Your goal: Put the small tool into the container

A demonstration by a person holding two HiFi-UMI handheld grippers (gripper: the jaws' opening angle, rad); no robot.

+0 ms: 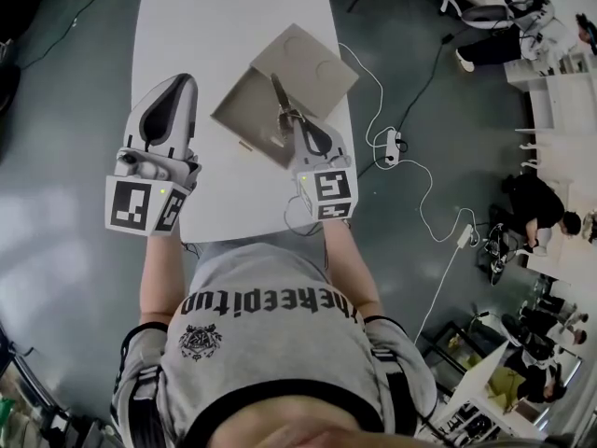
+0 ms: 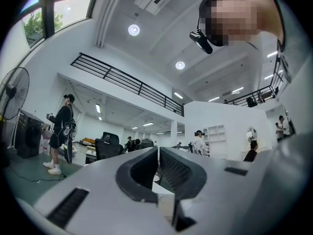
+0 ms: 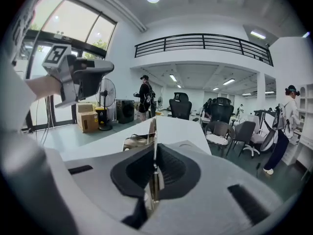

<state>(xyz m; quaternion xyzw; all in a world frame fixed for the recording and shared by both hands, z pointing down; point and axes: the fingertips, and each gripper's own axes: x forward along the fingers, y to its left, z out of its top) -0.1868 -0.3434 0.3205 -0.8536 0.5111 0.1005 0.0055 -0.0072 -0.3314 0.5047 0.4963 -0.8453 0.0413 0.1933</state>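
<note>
- Head view: on a white table [image 1: 187, 26] stands an open tan container [image 1: 241, 110], its lid flap toward 1 o'clock. The right gripper [image 1: 293, 121], at the container's 5 o'clock, pinches the small tool [image 1: 279, 96], which points to 11 o'clock over the open box. The left gripper [image 1: 188, 80] hovers at the container's 9 o'clock.
- Left gripper view: the left gripper [image 2: 159, 153] has its jaws drawn together to a sliver, with nothing between them.
- Right gripper view: the right gripper [image 3: 155, 148] presses its pads on the thin metal small tool [image 3: 155, 131]. The container [image 3: 137, 142] lies just beyond, toward 11 o'clock.
</note>
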